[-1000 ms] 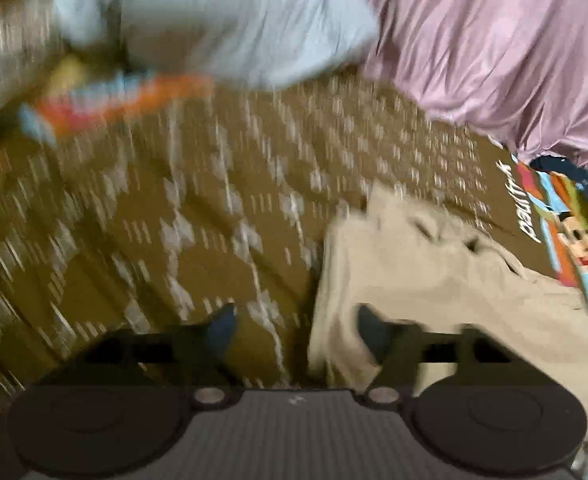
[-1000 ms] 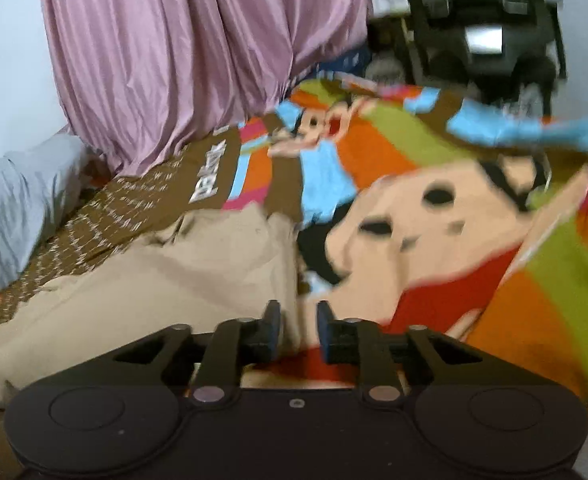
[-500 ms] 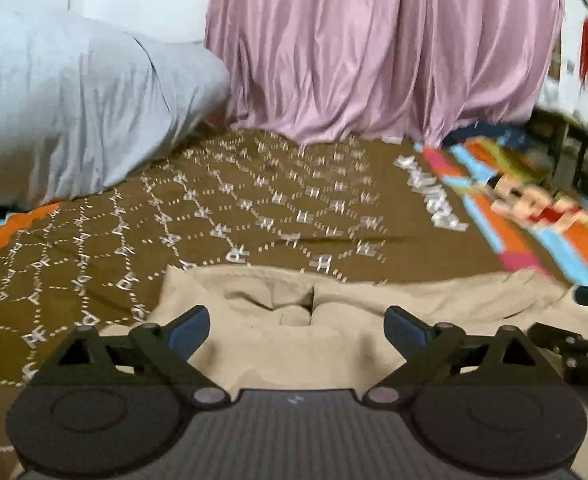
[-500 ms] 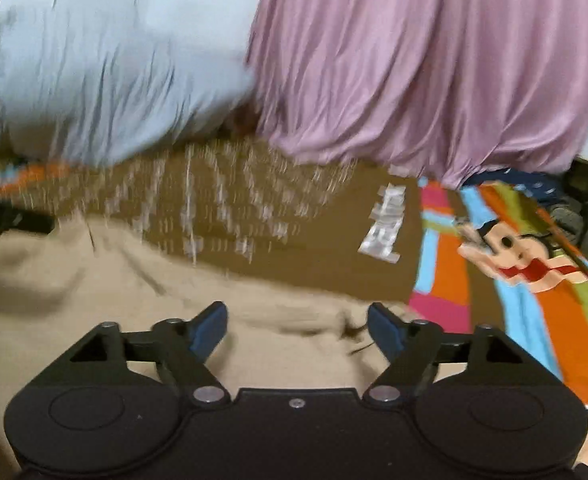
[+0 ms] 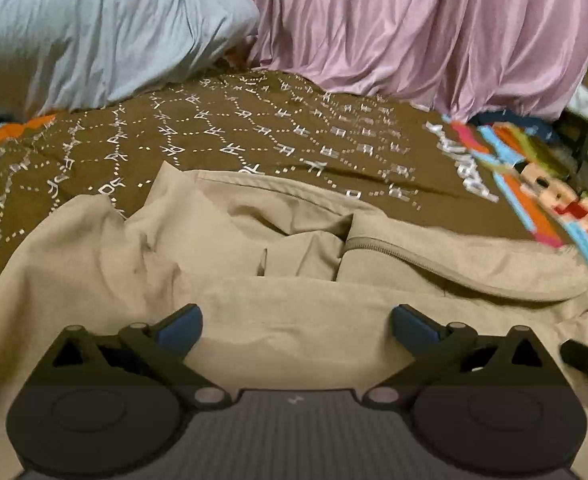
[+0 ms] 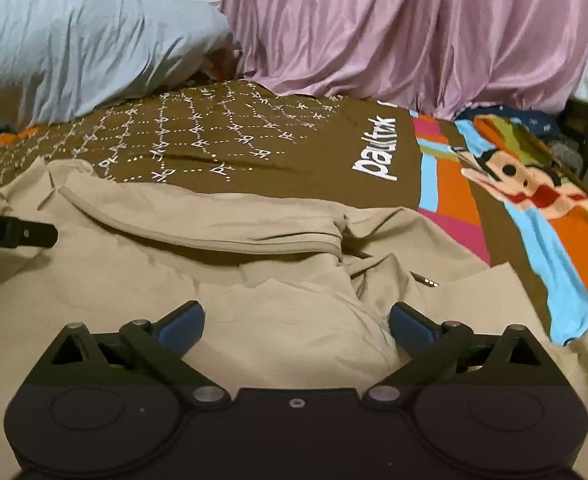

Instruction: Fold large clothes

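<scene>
A: Where is the jacket [image 5: 294, 320]?

B: Spread on the bed, on the brown blanket [image 5: 253, 136] with the white pattern. It is beige, rumpled, and fills the near part of both views. A zipper [image 5: 390, 250] runs along a raised fold across its middle.

A: And the left tool [image 5: 296, 322]?

B: It hangs just over the beige cloth, jaws spread wide and opening. Cloth lies under the gap, but the blue pads [image 5: 179, 326] press on nothing.

A: The right tool [image 6: 296, 322]?

B: The same: jaws wide and opening, above the jacket, gripping nothing. In its view a small zipper pull [image 6: 428, 281] shows just ahead of the right pad.

A: Do the two see each other?

B: Yes. A black finger of the left tool pokes in at the left edge of the right view, over the cloth. In the left view, a dark part at the right edge looks like the right tool, too blurred to be certain.

A: What lies around?

B: A grey pillow [image 5: 93, 28] at the far left, touching the blanket. A pink curtain [image 5: 414, 24] hangs behind, its hem resting on the bed. To the right the blanket turns into bright stripes with a cartoon monkey [image 6: 522, 184] and white lettering [image 6: 376, 148].

A: Anything in the way?

B: Nothing lies on the jacket itself. Its own folds bunch in the middle, between the tools and the far hem.
</scene>
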